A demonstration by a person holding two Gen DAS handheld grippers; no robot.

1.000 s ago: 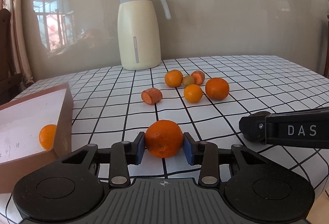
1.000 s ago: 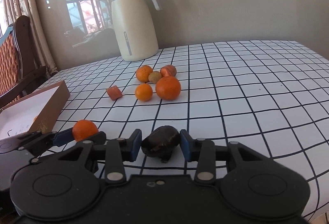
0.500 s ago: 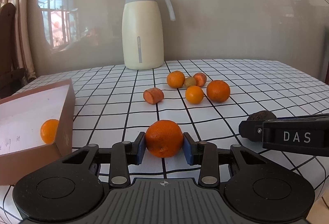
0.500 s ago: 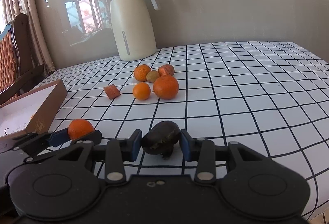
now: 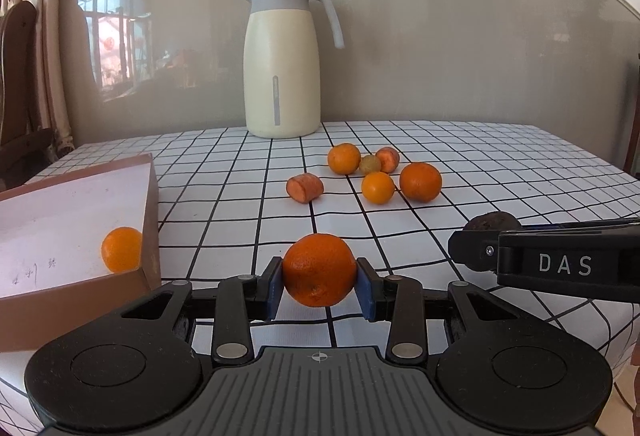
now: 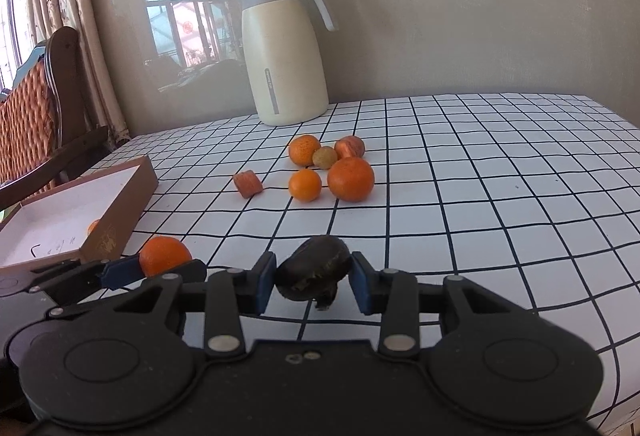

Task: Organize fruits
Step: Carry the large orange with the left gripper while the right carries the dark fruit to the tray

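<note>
My left gripper (image 5: 319, 286) clamps an orange (image 5: 319, 269) beside the box (image 5: 150, 204) wall. My right gripper (image 6: 312, 282) pinches a dark fruit (image 6: 312, 268), open worktop (image 6: 480, 196) ahead.

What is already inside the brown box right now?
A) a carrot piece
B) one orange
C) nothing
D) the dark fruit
B: one orange lies inside the brown box, against its wall; the dark fruit is clamped in the right gripper.
</note>
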